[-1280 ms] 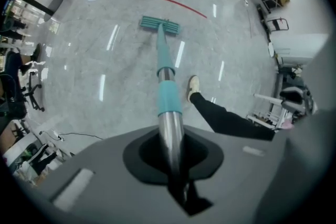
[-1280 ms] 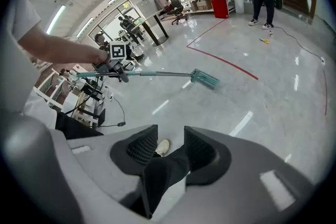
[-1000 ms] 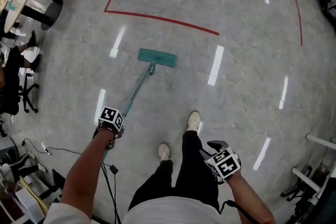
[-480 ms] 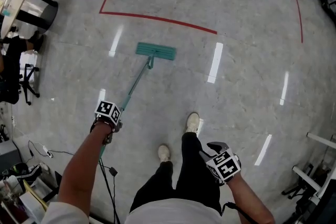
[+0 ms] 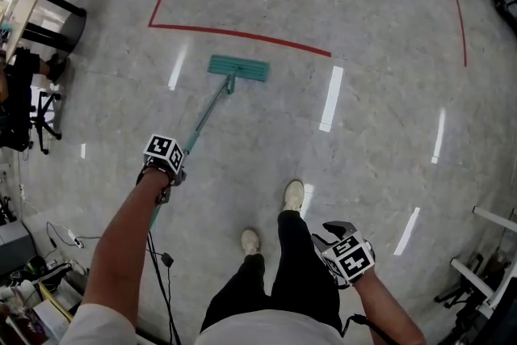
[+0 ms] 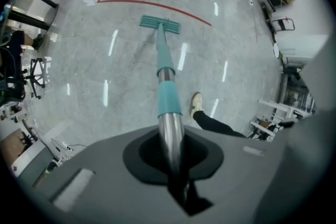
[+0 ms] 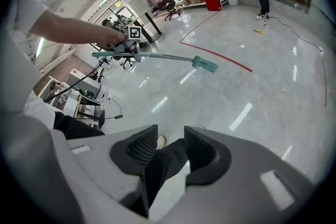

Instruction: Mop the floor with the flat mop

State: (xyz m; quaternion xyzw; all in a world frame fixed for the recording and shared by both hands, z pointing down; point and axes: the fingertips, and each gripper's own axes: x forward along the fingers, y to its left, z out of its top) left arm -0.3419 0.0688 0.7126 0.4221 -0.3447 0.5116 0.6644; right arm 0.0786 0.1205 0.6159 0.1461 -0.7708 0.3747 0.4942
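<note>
The left arm (image 5: 121, 254) reaches forward, nearly straight, with the wrist ahead of the body on the person's left side. The left gripper (image 5: 166, 167) at its end is clenched round the handle (image 6: 168, 99) of the flat mop (image 5: 212, 105); in the left gripper view the metal tube passes right through the closed jaws, with the teal sleeve just ahead of them.

The right forearm (image 5: 386, 317) is bent and kept low, close beside the person's right hip. The right gripper (image 5: 343, 250) is released: its 2 jaws stand apart with nothing in them, and only a dark trouser leg (image 7: 163, 157) shows behind the gap.

The mop's long axis runs from the left gripper forward and slightly toward the right gripper's side, sloping down to the floor (image 5: 380, 93). A short tail of the handle sticks out behind the left gripper, toward the person. The mop head (image 5: 238, 68) lies flat on the floor well ahead of the left gripper, set crosswise to the handle. Its long side lies roughly parallel to a red tape line (image 5: 242, 34) just beyond it, apart from the tape.

The 2 shoes (image 5: 294, 194) stand between the 2 grippers, nearer the right one.
</note>
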